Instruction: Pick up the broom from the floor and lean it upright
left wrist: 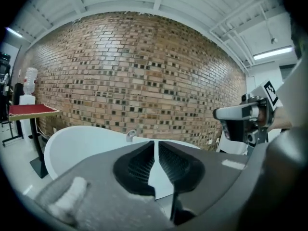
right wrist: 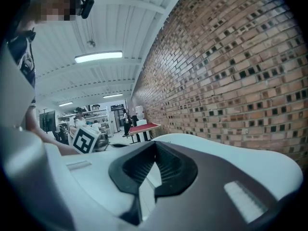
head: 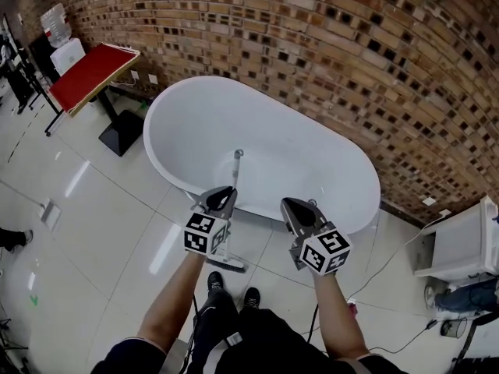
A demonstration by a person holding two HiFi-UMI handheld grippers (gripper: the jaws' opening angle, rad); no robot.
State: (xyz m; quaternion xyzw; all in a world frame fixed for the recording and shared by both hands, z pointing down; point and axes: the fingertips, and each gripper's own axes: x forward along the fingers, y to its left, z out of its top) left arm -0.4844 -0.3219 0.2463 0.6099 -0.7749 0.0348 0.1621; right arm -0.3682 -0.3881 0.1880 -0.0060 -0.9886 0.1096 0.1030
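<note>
The broom stands upright, its grey handle [head: 236,170] leaning with its top end on the rim of the white bathtub [head: 187,123] and its head [head: 227,262] on the floor tiles. In the left gripper view the handle's top end [left wrist: 131,135] shows at the tub rim. My left gripper [head: 221,199] hovers just in front of the handle, its jaws a narrow slit apart with nothing between them. My right gripper [head: 299,212] hangs beside it to the right, apart from the broom, jaws together and empty.
A brick wall [head: 351,61] runs behind the tub. A red-topped table [head: 92,72] stands at the back left, a white cabinet [head: 460,248] at the right with cables [head: 390,263] on the floor. My shoes [head: 231,288] are just behind the broom head.
</note>
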